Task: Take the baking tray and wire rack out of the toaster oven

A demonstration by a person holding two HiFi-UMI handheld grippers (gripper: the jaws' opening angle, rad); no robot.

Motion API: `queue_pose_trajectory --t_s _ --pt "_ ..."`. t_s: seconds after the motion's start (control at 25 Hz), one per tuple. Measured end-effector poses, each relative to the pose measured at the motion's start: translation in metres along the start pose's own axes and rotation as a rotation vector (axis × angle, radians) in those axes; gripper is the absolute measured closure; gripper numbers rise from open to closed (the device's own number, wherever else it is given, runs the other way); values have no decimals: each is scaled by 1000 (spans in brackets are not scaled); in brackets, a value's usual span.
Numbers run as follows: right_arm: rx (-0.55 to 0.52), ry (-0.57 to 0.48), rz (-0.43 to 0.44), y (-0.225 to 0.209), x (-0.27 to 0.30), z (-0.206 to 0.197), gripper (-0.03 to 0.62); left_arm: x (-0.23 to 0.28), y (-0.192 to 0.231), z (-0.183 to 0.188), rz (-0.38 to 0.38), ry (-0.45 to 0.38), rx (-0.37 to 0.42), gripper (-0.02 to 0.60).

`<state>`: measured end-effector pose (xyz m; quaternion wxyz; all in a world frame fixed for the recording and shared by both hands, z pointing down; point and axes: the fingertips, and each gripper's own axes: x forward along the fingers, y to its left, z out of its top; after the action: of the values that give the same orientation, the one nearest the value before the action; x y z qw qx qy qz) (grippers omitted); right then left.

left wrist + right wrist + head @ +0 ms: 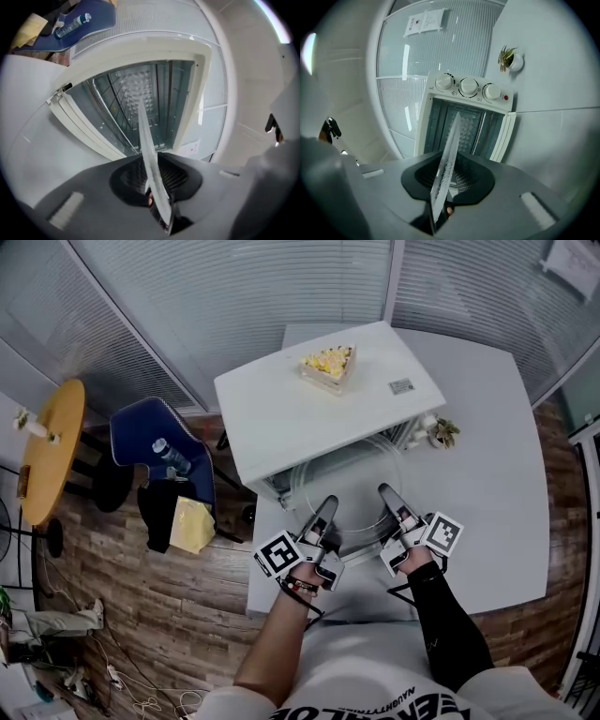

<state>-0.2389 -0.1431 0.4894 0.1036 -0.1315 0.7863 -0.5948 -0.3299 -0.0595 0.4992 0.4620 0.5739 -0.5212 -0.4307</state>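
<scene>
The white toaster oven stands on the white table, its glass door folded down toward me. Both grippers hold a thin embossed metal baking tray level in front of the open cavity. My left gripper is shut on the tray's left rim, and the right gripper is shut on the right rim. In each gripper view the tray shows edge-on between the jaws. Thin wire bars, perhaps the rack, show inside the oven.
A small food box sits on the oven's top. A little potted plant stands beside the oven. Left of the table are a blue chair with a bottle and a round wooden table.
</scene>
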Motion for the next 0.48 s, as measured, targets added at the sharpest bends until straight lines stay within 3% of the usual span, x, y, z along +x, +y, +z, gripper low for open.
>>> queue_pose_trajectory --t_s 0.48 --pt "-53 -48 26 29 -33 -19 543 -28 -27 -16 -53 86 76 474"
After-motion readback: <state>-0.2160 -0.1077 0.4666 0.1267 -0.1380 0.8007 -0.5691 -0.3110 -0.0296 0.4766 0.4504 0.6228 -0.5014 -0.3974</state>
